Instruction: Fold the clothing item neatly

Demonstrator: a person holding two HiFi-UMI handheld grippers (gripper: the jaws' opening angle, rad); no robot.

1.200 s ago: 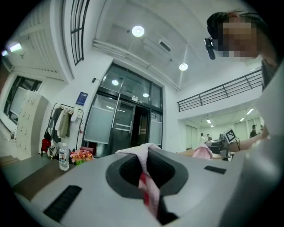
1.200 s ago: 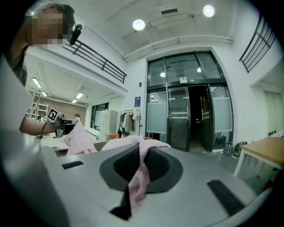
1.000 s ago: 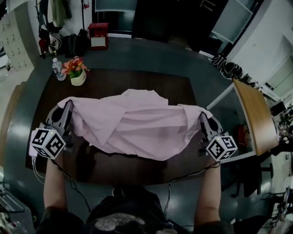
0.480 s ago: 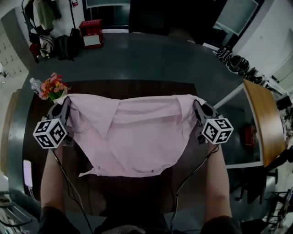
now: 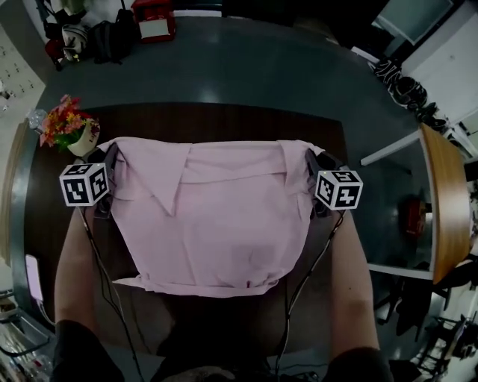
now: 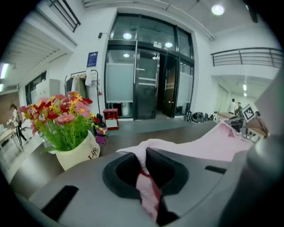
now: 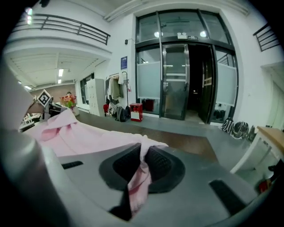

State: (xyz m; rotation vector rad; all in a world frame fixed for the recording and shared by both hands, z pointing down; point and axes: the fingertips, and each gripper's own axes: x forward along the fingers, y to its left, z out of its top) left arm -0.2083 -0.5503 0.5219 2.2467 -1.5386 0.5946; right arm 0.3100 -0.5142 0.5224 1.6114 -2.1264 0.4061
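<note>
A pale pink shirt (image 5: 216, 224) hangs stretched between my two grippers over the dark wooden table (image 5: 224, 119), its collar uppermost and its hem near my body. My left gripper (image 5: 110, 160) is shut on the shirt's left shoulder corner, and pink cloth (image 6: 148, 195) is pinched between its jaws in the left gripper view. At the other shoulder corner my right gripper (image 5: 310, 160) is shut too, with a fold of the cloth (image 7: 140, 177) squeezed between its jaws. The pink shirt (image 7: 75, 133) spreads away to the left in the right gripper view.
A white pot of red and pink flowers (image 5: 67, 133) stands at the table's far left corner, close to my left gripper; the flower pot (image 6: 73, 144) looms in the left gripper view. A second wooden table (image 5: 444, 201) stands at the right. A red box (image 5: 153, 19) and bags sit beyond on the floor.
Both grippers swung forward and down with the shirt. The bunched cloth has opened into a flat, hanging sheet with its hem toward me.
</note>
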